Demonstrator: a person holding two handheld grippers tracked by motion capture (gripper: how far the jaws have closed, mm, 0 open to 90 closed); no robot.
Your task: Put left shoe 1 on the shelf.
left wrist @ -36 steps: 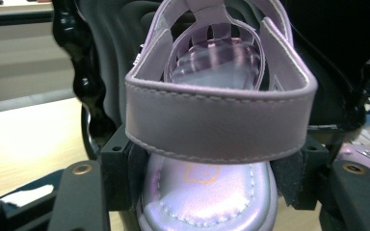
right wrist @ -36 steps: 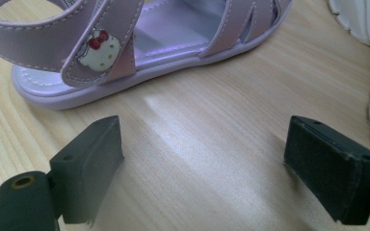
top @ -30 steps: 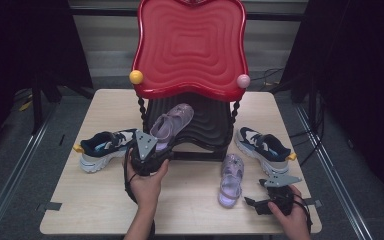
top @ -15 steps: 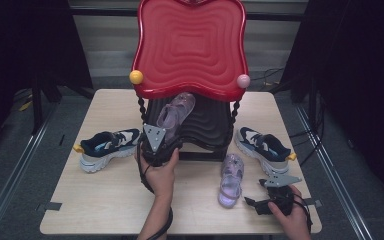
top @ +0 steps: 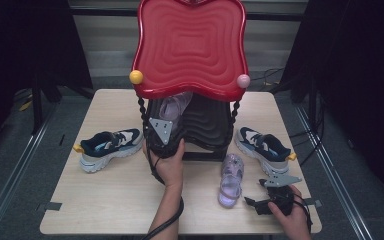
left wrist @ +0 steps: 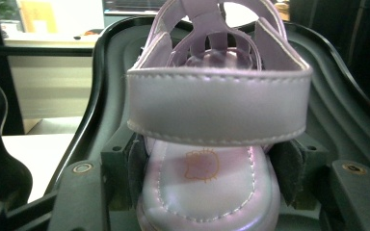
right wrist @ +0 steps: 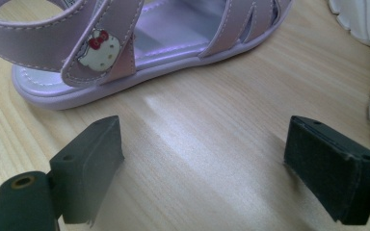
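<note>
A lilac sandal [top: 174, 106] is tucked toe-first under the red wavy top [top: 190, 45] of a stand, over its black ribbed lower shelf [top: 207, 125]. My left gripper [top: 167, 124] is shut on that sandal's heel. In the left gripper view the pads press both sides of the heel below the sandal's ankle strap [left wrist: 217, 103], with the black shelf [left wrist: 339, 106] all around. The second lilac sandal [top: 230, 177] lies flat on the table. My right gripper [top: 252, 204] rests just right of it, open, and its jaws [right wrist: 202, 159] hold only bare wood short of that sandal [right wrist: 101, 53].
A blue and white sneaker [top: 109, 147] lies left of the stand, its mate [top: 262, 145] to the right, and the mate's white sole [right wrist: 366, 19] edges the right gripper view. A yellow ball [top: 136, 77] and a pink ball [top: 243, 80] cap the stand's twisted posts. The wooden table [top: 105, 195] has dark floor around it.
My left hand has carried the sandal rightward and away from me, from the stand's front left corner to under the red top. The right gripper has stayed put.
</note>
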